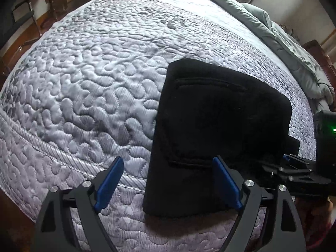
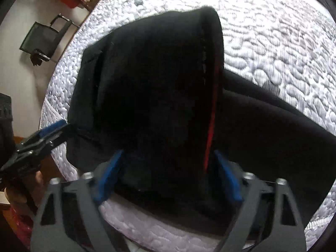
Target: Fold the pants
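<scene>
Pants folded on bed. Left gripper released, empty. Right gripper jaws apart astride fold, not pinching. We'd press flat, square edges.

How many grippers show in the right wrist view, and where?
2. The right gripper fills the bottom centre, its blue pads either side of the black pants. The left gripper comes in from the left edge by the pants' near corner, only partly visible.
</scene>
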`<state>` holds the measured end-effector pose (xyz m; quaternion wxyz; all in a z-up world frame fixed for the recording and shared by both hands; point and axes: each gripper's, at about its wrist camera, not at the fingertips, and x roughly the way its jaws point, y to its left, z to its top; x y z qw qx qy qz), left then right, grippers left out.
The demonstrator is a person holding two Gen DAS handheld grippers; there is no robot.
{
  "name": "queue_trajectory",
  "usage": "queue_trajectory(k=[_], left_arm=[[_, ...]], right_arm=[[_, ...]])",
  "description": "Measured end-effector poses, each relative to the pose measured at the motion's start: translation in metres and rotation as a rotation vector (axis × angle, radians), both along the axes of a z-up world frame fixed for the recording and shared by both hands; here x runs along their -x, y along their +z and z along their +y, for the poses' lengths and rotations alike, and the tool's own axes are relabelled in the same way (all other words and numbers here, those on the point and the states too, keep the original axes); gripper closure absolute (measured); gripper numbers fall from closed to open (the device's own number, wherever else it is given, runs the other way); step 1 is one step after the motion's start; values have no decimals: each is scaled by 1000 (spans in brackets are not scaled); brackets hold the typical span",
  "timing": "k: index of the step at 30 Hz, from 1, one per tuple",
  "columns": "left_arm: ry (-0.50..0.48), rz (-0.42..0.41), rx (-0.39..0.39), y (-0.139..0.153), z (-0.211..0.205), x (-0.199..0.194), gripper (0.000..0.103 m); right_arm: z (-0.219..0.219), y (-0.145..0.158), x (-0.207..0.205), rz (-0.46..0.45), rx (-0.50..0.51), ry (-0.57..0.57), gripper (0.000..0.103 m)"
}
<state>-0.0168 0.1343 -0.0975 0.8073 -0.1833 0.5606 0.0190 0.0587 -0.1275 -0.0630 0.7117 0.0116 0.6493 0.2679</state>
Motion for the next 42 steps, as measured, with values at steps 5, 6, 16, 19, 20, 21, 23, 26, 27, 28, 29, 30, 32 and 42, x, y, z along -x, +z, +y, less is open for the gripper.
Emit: queue_trajectory(k=[5, 6, 16, 19, 20, 21, 23, 26, 27, 28, 29, 30, 32, 42], left_arm=[[24, -7, 6, 3, 4, 2, 17], [31, -13, 10, 5, 5, 3, 17], [-22, -48, 19, 22, -20, -8, 16], [-66, -47, 14, 22, -40, -14, 16], [-77, -47, 11, 22, -47, -15, 16], [-90, -46, 7, 22, -53, -17, 16], [-123, -46, -5, 22, -68, -19, 16], [-164, -46, -28, 21, -87, -22, 16], [-173, -45, -34, 20, -92, -23, 16], [-183, -42, -41, 18, -97, -24, 16], [-191, -38, -46, 17, -102, -26, 16], [-195, -35, -47, 15, -104, -27, 16], [-207, -26, -55, 11, -112, -28, 16], [-217, -22, -127, 0, -121, -31, 16]], right_arm=[[-21, 25, 2, -17, -117, -19, 84], [-24, 32, 4, -25, -141, -24, 85], [-105, 95, 21, -182, -109, -94, 86], [-133, 93, 25, -170, -100, -132, 86], [-142, 90, 27, -168, -101, -142, 86], [-149, 90, 28, -169, -100, -152, 86], [-162, 90, 34, -180, -89, -181, 86], [-184, 86, 37, -174, -75, -219, 86], [-190, 84, 38, -166, -69, -227, 86], [-195, 80, 38, -157, -64, -235, 86], [-201, 76, 39, -147, -60, -248, 86], [-208, 71, 39, -136, -59, -268, 86], [-217, 62, 39, -119, -53, -289, 86], [-210, 24, 37, -66, -26, -266, 86]])
